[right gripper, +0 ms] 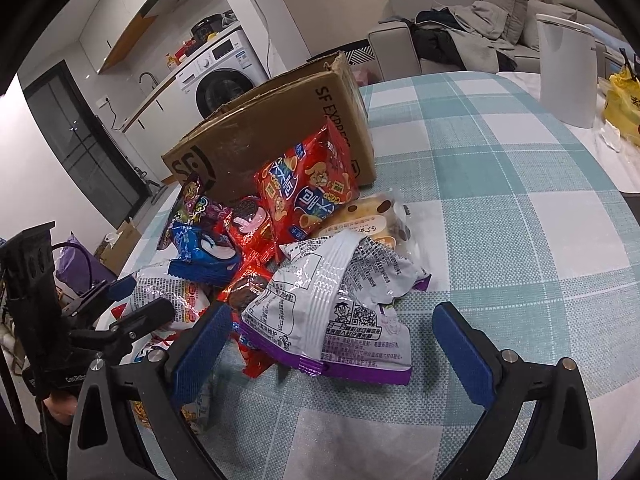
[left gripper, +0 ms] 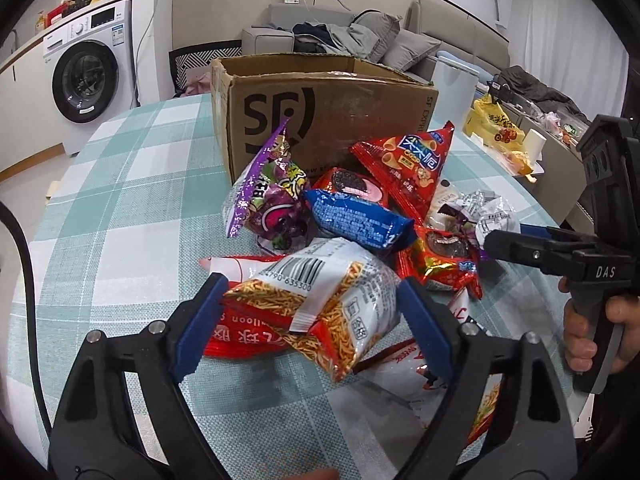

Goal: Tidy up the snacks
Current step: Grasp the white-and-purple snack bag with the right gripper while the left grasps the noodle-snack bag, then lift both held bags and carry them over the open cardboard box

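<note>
A heap of snack packets lies on the checked tablecloth (left gripper: 120, 184) in front of an open cardboard box (left gripper: 332, 116). My left gripper (left gripper: 314, 320) has both blue pads against a white and orange noodle snack bag (left gripper: 320, 292), shut on it. My right gripper (right gripper: 332, 348) stands open around the near end of a crumpled white bag with a purple edge (right gripper: 332, 320); its left pad is close to the bag and its right pad is well clear. Behind lie a red cone-snack bag (right gripper: 308, 192), a blue packet (left gripper: 356, 220) and a purple packet (left gripper: 268, 192).
The cardboard box (right gripper: 260, 132) stands at the back of the heap. A white bin (right gripper: 564, 72) and a yellow bag (left gripper: 496, 128) sit beyond the table's far right edge. A washing machine (left gripper: 88, 72) and a sofa (left gripper: 360, 32) stand farther off. Bare cloth lies right of the heap.
</note>
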Motion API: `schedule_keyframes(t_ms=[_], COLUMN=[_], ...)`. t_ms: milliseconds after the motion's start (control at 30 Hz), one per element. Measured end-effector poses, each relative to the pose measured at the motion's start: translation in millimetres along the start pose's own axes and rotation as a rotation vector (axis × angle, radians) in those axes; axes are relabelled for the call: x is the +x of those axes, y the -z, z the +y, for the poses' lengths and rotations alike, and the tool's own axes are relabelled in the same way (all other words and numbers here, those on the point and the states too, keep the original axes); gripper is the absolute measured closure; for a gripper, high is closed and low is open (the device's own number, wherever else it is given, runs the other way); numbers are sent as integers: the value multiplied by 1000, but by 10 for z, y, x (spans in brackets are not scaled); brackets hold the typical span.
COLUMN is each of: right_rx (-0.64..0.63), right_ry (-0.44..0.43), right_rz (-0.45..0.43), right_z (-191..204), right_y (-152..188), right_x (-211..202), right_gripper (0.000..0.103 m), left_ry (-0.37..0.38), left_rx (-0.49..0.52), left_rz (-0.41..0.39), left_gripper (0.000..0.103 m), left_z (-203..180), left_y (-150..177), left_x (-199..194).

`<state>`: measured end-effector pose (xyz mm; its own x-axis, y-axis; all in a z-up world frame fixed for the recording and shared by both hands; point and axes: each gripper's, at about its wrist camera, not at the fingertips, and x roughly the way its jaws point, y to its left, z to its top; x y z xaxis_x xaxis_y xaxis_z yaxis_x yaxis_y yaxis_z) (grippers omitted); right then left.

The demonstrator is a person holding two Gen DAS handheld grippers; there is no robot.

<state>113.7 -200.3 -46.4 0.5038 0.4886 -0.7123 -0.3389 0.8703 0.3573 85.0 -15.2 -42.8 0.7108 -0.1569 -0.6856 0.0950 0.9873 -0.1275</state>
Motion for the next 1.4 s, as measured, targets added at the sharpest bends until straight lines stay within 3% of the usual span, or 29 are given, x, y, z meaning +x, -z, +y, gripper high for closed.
schedule_keyframes(t_ms=[133, 467, 800, 1400], right_rx=[0, 83, 150, 77], right_ry=[-9, -38, -109, -122], right_rz=[-4, 17, 13, -60], right_z=[14, -106, -247, -128], right_y=[-18, -67, -12, 26], right_x=[17, 84, 1, -222], right_gripper=[5, 26, 38, 41], left_ry=[29, 99, 157, 159], left_rx=[-3, -13, -40, -53], left_rz=[3, 11, 17, -29], left_gripper=[25, 44, 51, 56], left_z=[-1, 33, 95, 189], left_y=[0, 20, 45, 104], left_x=[18, -14, -80, -336])
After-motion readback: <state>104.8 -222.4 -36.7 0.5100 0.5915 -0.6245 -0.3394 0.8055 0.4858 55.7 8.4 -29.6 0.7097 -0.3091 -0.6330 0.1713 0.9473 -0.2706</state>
